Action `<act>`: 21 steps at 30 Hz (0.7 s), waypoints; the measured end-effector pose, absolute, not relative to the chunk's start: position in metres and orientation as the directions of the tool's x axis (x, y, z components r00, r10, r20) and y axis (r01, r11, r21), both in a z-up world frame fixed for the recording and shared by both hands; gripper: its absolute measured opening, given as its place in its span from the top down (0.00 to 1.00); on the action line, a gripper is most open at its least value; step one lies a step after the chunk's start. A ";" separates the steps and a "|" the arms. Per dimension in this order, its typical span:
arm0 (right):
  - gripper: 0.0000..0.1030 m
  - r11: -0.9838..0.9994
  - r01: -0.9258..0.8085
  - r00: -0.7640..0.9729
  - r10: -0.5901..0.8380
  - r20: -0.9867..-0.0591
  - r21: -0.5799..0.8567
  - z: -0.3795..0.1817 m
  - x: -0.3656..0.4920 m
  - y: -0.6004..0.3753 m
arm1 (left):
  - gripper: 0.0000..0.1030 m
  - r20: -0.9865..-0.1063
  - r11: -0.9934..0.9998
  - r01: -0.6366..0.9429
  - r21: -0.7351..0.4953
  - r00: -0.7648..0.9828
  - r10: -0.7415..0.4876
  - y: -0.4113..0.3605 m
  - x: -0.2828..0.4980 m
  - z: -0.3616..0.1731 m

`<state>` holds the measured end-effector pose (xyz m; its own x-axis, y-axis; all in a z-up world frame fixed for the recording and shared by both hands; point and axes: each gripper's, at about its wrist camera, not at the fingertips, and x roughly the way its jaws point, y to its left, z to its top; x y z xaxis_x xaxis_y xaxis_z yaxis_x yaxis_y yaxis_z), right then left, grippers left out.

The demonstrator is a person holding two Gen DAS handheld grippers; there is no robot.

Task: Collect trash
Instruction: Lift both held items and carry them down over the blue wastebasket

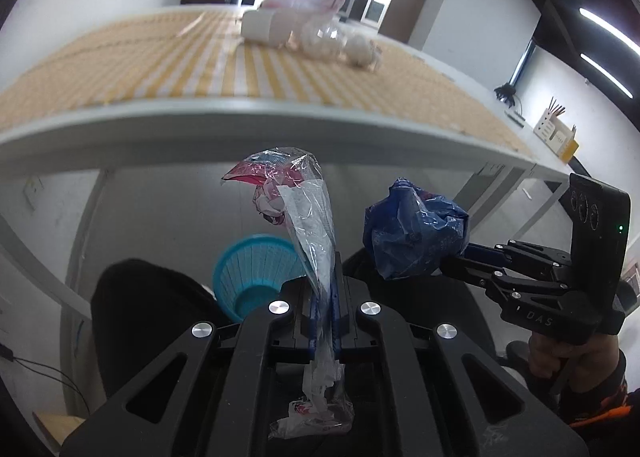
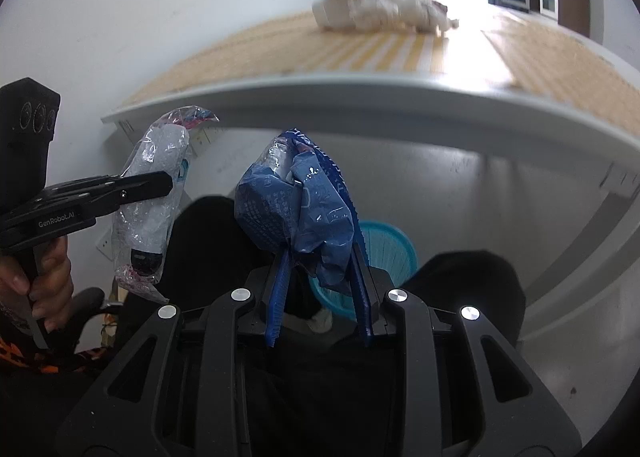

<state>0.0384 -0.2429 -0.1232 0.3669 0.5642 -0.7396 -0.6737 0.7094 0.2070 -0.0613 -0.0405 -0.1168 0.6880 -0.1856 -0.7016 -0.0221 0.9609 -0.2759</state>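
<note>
While both grippers hung below the edge of the white table (image 1: 248, 113), each had a piece of trash pinched in it. The left gripper (image 1: 325, 281) had its jaws drawn almost together on a clear plastic wrapper (image 1: 308, 217), which stood up out of the blue pads, curled over at its top around a pink and red scrap, and trailed back between the fingers toward the camera. In the right wrist view that same wrapper (image 2: 156, 197) showed at the left, clamped by the black fingers (image 2: 148, 185), with a hand (image 2: 44, 277) on the grip below. The right gripper (image 2: 320, 277) stood partly closed around a crumpled blue plastic bag (image 2: 296, 209), its 2 blue pads pressed against the lower sides of the bundle. From the left wrist view the blue bag (image 1: 416, 233) sat just right of the clear wrapper, apart from it. A turquoise basket (image 1: 256, 277) stood on the floor beneath both grippers, between 2 dark rounded shapes. Up on the checked yellow tablecloth (image 1: 160, 57), more pale, blurred trash (image 1: 316, 33) lay near the far end.
</note>
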 end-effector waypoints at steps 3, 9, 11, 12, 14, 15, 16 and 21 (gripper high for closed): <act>0.73 0.726 -0.655 0.343 0.533 -0.773 0.209 -0.146 0.049 -0.235 | 0.96 -0.734 0.957 -0.032 -0.287 0.650 -0.198 -0.040 -0.046 -0.146; 0.73 0.748 -0.624 0.279 0.483 -0.830 0.226 -0.188 0.068 -0.214 | 0.96 -0.782 0.954 -0.073 -0.291 0.593 -0.193 -0.033 -0.014 -0.196; 0.73 0.762 -0.606 0.264 0.465 -0.845 0.230 -0.199 0.077 -0.208 | 0.96 -0.788 0.950 -0.093 -0.299 0.585 -0.191 -0.028 -0.004 -0.209; 0.73 0.767 -0.598 0.256 0.459 -0.851 0.234 -0.204 0.082 -0.204 | 0.96 -0.789 0.943 -0.110 -0.313 0.583 -0.194 -0.023 0.001 -0.215; 0.73 0.776 -0.583 0.240 0.449 -0.861 0.242 -0.215 0.090 -0.199 | 0.96 -0.791 0.930 -0.157 -0.332 0.583 -0.184 -0.013 0.010 -0.226; 0.73 0.782 -0.572 0.231 0.444 -0.866 0.248 -0.221 0.095 -0.195 | 0.96 -0.797 0.922 -0.181 -0.341 0.576 -0.182 -0.008 0.014 -0.231; 0.73 0.787 -0.563 0.225 0.438 -0.870 0.251 -0.228 0.101 -0.193 | 0.96 -0.804 0.913 -0.206 -0.351 0.567 -0.181 -0.003 0.019 -0.239; 0.73 0.810 -0.519 0.170 0.411 -0.896 0.273 -0.257 0.128 -0.173 | 0.96 -0.834 0.891 -0.281 -0.357 0.526 -0.169 0.003 0.041 -0.276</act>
<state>0.1281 -0.1728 -0.2567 0.1702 0.4107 -0.8958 -0.5188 0.8102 0.2729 0.0409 0.0032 -0.2763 0.5260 -0.1687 -0.8336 -0.2807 0.8908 -0.3574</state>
